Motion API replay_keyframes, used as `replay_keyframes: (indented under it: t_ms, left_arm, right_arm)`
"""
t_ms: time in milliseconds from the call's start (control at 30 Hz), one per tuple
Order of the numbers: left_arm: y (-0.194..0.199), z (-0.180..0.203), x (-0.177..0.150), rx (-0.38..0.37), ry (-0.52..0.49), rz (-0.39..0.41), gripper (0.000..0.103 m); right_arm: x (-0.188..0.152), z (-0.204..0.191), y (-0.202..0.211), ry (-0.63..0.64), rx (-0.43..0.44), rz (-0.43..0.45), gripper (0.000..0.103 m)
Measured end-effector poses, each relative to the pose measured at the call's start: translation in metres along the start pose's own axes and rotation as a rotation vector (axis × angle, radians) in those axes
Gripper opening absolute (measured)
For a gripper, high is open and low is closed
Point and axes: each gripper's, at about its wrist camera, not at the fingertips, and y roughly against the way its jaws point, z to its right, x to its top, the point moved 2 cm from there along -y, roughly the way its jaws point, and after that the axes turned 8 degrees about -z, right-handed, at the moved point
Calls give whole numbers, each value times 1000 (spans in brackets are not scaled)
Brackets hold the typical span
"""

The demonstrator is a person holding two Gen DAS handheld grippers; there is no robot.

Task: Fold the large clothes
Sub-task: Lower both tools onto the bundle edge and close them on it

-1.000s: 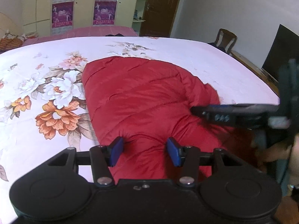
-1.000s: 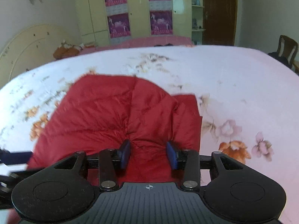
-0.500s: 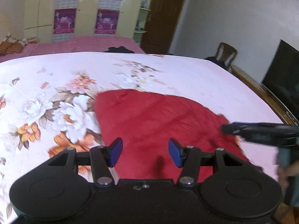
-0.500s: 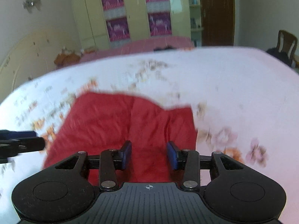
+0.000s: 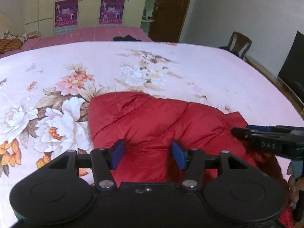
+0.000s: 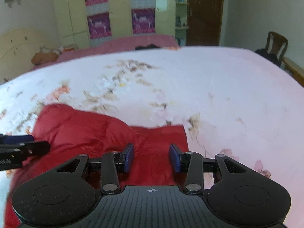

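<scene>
A red quilted jacket (image 5: 161,117) lies bunched on the floral sheet of a large bed (image 5: 190,72). My left gripper (image 5: 147,144) hovers over the jacket's near part, open, its blue pads apart and nothing pinched between them. The right gripper's fingers (image 5: 266,140) reach in from the right edge, above the jacket's right side. In the right wrist view, my right gripper (image 6: 151,148) is open above the right end of the jacket (image 6: 91,133). The left gripper's fingers (image 6: 19,148) show at the left edge. This view is blurred.
The pink floral sheet (image 6: 228,95) stretches far beyond the jacket. A wooden bed edge (image 5: 266,74) and a dark screen (image 5: 292,60) stand at the right. A chair (image 5: 240,43), a brown door (image 5: 169,9), a wardrobe (image 5: 85,5) and a second pink bed (image 5: 95,34) lie behind.
Both grippers have drawn back from the jacket, which now sits lower and smaller in both views with more sheet showing beyond it. The jacket stayed on the bed.
</scene>
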Motion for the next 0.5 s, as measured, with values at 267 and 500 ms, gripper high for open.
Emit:
replay_keyframes:
  t_ms: [267,500]
  left_arm:
    - [-18,2,-3,-3,-16,-20,56]
    - [-18,7,-2,24,2,-30,57]
  right_arm:
    - [-15,15,-25,-63,36,-28,41]
    - [-19,19,-24,-53,55,-6,41]
